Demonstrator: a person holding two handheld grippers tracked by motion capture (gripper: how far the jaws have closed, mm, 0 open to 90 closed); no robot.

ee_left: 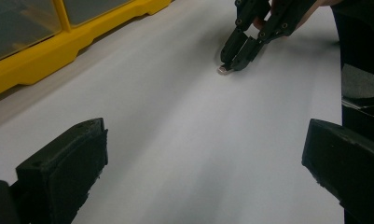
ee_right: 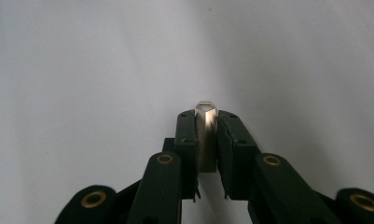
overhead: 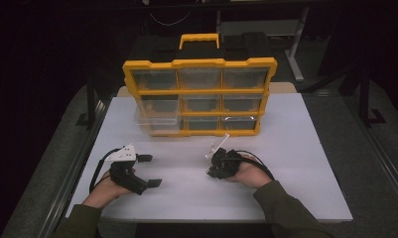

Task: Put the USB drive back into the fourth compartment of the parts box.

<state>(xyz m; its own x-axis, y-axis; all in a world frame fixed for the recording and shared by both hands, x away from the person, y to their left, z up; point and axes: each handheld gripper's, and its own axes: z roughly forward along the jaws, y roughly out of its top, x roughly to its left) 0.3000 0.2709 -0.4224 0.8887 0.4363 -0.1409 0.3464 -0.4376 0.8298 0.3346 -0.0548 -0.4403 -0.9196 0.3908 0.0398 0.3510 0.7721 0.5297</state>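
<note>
Pinching one small metal piece (ee_right: 206, 122) flat between my right gripper (ee_right: 207, 116) pads, low on the white table (overhead: 296, 163). Lift straight, keeping squeeze even so it cannot twist. Left gripper (ee_left: 203, 154) idle, jaws wide, empty.

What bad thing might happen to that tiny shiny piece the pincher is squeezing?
1. The right hand-held gripper pinches the small metal piece by its thin edges, so it might slip out and drop onto the white table when lifted.
2. The organizer's drawer sticks out only at the left; carrying the piece there risks bumping the yellow frame.
</note>
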